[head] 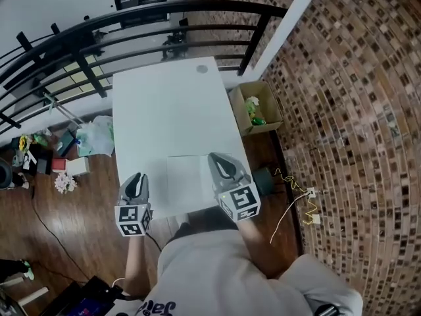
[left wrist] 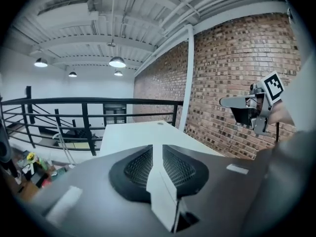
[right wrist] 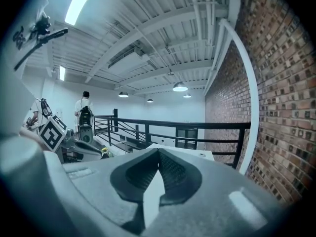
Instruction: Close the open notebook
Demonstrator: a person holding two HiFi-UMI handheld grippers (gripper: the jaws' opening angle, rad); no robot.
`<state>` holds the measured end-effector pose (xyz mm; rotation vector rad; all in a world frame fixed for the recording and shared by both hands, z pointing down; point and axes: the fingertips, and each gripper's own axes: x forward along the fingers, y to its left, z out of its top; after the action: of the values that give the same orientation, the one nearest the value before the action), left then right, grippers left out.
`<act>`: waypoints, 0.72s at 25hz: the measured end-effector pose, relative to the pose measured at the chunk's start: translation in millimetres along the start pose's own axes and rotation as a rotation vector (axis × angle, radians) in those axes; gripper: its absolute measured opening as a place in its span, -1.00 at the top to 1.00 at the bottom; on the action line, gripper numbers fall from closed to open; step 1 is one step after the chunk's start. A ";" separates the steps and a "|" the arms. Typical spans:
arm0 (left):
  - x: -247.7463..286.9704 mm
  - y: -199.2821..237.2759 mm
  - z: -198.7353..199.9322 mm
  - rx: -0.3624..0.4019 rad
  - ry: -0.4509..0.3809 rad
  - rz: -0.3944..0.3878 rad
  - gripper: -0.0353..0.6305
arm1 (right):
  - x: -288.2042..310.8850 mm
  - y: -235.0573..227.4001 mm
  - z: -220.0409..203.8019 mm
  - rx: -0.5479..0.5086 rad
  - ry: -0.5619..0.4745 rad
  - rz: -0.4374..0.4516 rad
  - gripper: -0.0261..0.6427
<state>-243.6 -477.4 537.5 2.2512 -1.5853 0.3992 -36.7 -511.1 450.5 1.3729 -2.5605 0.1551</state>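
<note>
Nearest the head camera is your pale grey shirt (head: 217,268), filling the 6 o'clock edge, and just beyond it are the two claws you hold. Your left claw (head: 135,182) has its jaws pressed together with nothing between them, as the left gripper view shows (left wrist: 153,164). Your right claw (head: 222,165) is likewise closed on nothing (right wrist: 158,174). The notebook (head: 189,176) lies flat on the white table (head: 164,104), close to the table's near edge and between the two claws. It is white on white, so you cannot tell from here whether its cover is open or down. The left claw is at the notebook's 9 o'clock, apart from it, over the table's near left corner. The right claw is at its 3 o'clock and overlaps its right edge in the head view; the left gripper view shows that claw (left wrist: 232,102) held up above table level, in front of the brick wall (head: 348,110). At the notebook's 2 o'clock an open cardboard box (head: 258,107) stands on the wooden floor beside the table. At 12 o'clock, past the table's far edge, runs a black railing (head: 131,20). At 9 o'clock bags and small clutter (head: 79,147) lie on the floor. A thin cable (head: 293,199) trails over the floor at 3 o'clock.
</note>
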 end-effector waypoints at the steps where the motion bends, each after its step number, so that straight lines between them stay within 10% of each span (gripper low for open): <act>1: 4.5 -1.3 -5.8 -0.012 0.021 -0.007 0.64 | 2.6 -3.3 -3.9 0.010 0.010 0.003 0.96; 18: 45.4 -65.7 -150.3 -0.240 0.422 -0.193 -0.35 | 7.5 -19.4 -42.0 0.066 0.102 0.047 0.96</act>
<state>-170.2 -428.9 683.2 1.9552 -1.1268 0.5543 -18.1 -519.5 492.7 1.2924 -2.5250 0.3128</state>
